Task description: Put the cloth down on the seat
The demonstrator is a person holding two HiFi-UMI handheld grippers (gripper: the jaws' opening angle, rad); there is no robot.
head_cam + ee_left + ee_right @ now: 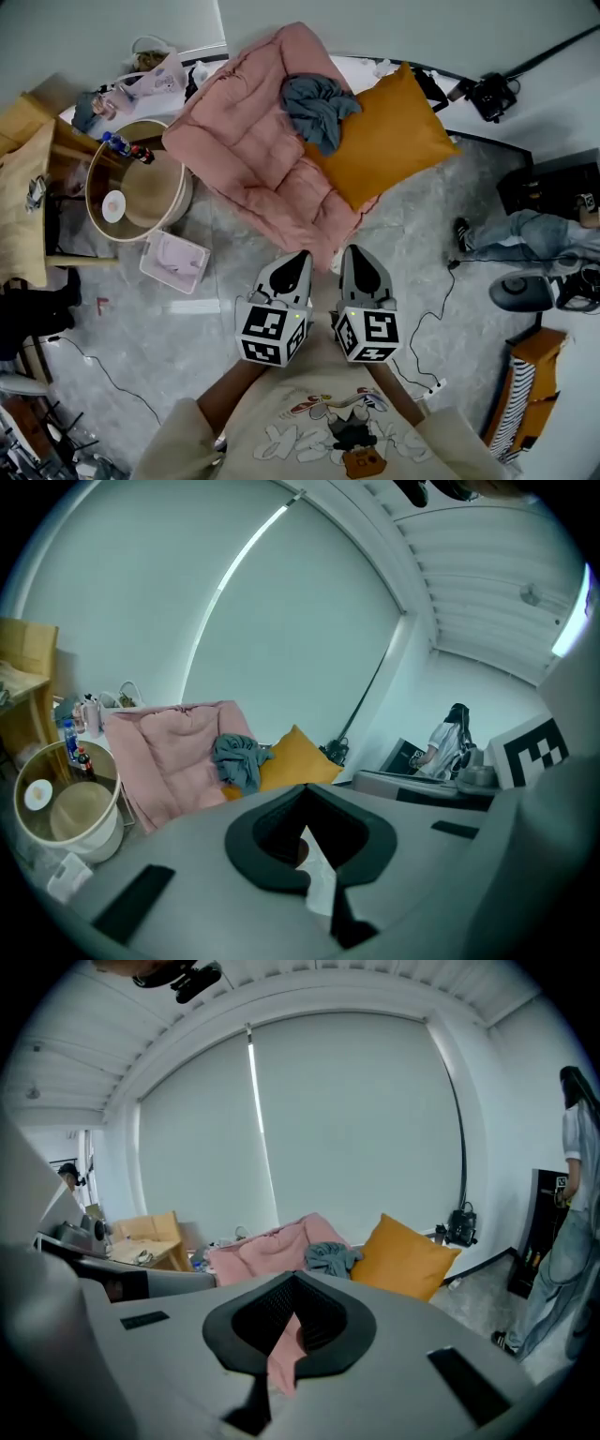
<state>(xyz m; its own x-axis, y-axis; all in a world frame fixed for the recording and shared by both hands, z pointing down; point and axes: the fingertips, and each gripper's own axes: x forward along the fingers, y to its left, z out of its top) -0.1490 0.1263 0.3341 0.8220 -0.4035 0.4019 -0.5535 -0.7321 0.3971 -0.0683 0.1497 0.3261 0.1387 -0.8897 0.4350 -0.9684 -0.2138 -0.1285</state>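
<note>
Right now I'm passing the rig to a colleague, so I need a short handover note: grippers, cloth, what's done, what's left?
Grippers: left gripper and right gripper are both shut and empty, held side by side, apart from the seat.
Cloth: lies crumpled on the seat's upper part, beside the cushion; neither gripper touches it.
Done: the cloth is down on the seat.
Left: nothing that shows; the job looks finished.
</note>
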